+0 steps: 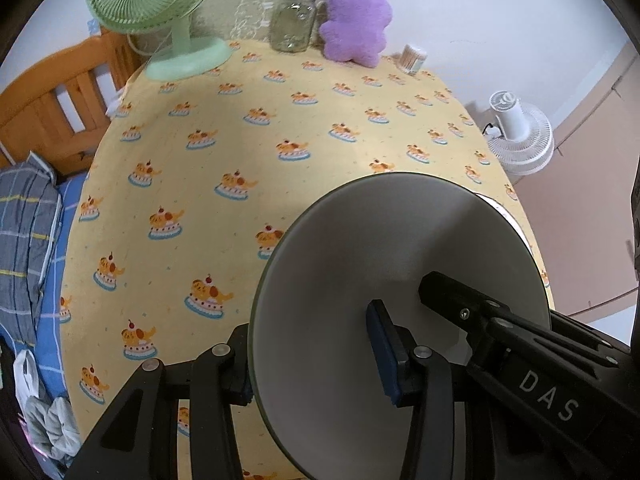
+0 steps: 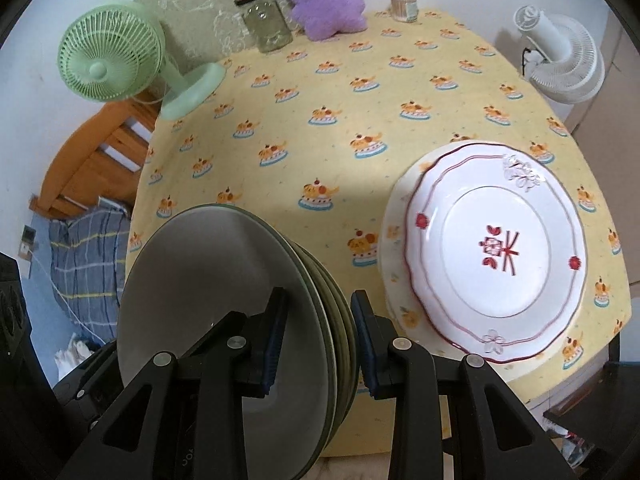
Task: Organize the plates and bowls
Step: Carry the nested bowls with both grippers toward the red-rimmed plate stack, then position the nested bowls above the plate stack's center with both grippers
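Stack: grey plates [image 2: 224, 320]; heavy, brittle, slick; hold rims
Right gripper [image 2: 318, 344]: pinching stack edgewise
Left gripper [image 1: 316, 364]: clamping its rim

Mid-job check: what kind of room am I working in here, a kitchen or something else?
Most likely a bedroom or small living space, not a kitchen. A wooden bed frame with checked bedding stands beside the table, and a green desk fan and purple plush toy sit on its cake-print cloth.

Even indoor light; soft shadows; fisheye-bent edges; dark corners.
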Demonstrator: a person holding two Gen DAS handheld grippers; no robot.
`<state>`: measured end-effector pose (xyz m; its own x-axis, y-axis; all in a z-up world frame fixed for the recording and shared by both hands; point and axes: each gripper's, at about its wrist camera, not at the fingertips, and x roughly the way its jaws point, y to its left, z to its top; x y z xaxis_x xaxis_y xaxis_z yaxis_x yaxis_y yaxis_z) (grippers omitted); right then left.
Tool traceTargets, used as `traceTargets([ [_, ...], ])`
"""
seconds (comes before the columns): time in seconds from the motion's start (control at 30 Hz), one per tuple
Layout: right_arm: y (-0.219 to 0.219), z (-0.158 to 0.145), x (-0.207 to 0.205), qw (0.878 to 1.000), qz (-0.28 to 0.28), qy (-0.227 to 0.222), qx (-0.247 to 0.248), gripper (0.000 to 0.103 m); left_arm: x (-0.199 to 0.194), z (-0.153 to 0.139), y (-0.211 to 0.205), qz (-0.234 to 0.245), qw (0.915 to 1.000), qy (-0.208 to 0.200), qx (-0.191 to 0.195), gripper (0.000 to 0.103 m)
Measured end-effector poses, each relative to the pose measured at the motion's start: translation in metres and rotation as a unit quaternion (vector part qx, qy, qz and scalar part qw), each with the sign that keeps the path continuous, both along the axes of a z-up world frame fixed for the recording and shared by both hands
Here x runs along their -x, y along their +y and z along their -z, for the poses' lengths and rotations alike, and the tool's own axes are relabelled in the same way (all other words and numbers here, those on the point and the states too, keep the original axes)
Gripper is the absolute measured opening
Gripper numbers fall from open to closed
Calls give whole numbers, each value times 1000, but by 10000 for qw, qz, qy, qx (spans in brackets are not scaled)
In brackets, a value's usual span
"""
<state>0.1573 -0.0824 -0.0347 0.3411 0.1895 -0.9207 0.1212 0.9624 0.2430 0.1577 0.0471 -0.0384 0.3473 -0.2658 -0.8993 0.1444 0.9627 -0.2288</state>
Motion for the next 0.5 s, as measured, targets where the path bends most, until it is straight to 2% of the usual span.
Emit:
traceTargets([
  [0.2, -21, -8, 2, 9997, -164, -136, -69, 35, 4, -9, -21, -178, 9997, -146, -55, 45],
  [0.5, -62, -24, -6, 9970, -738, -210, -63, 35, 9, -21, -63, -719, 9973, -153, -47, 45],
])
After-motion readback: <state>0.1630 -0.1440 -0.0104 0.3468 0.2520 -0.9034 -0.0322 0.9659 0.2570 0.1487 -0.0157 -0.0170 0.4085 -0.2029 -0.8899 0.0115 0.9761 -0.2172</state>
